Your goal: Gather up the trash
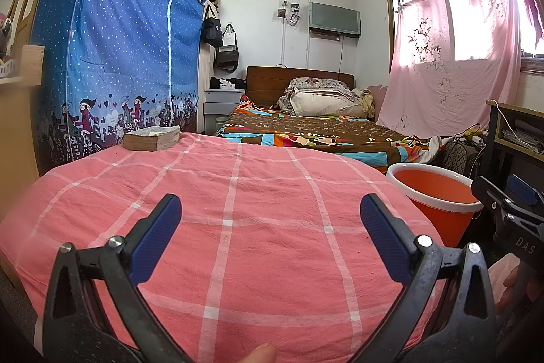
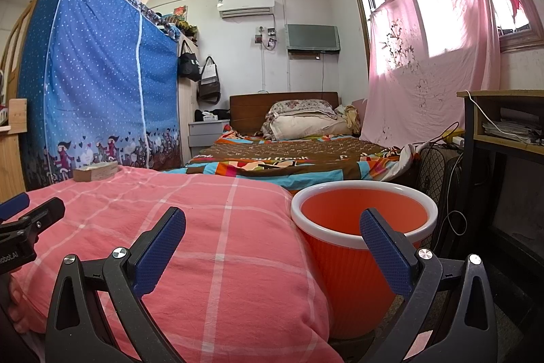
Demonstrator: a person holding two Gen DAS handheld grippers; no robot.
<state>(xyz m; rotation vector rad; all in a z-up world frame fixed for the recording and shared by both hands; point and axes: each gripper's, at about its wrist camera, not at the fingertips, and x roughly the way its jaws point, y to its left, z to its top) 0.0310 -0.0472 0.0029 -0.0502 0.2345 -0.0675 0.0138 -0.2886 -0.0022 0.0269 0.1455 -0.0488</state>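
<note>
Two claws agape, one bin

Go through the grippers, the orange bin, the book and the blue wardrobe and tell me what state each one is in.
left gripper: open, holding nothing, over the pink checked cover
right gripper: open, holding nothing
orange bin: upright, no lid; no trash visible in the part of its inside that shows
book: closed, lying flat on the cover's far corner
blue wardrobe: zipped shut
</note>
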